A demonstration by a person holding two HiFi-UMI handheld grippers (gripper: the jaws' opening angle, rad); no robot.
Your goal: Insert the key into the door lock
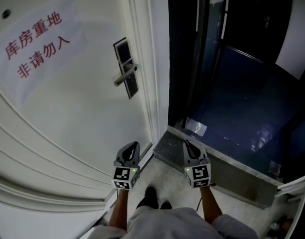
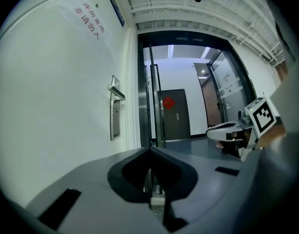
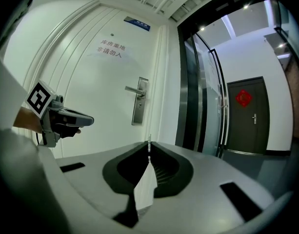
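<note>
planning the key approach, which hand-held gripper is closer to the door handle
Left. The left hand-held gripper is below the door handle; the right hand-held gripper sits farther off to the right.

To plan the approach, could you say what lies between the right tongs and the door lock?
Nothing; the right gripper view shows only bare door between right tongs and lock.

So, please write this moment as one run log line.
left gripper: shut | right gripper: shut on key | door lock: not reached
</note>
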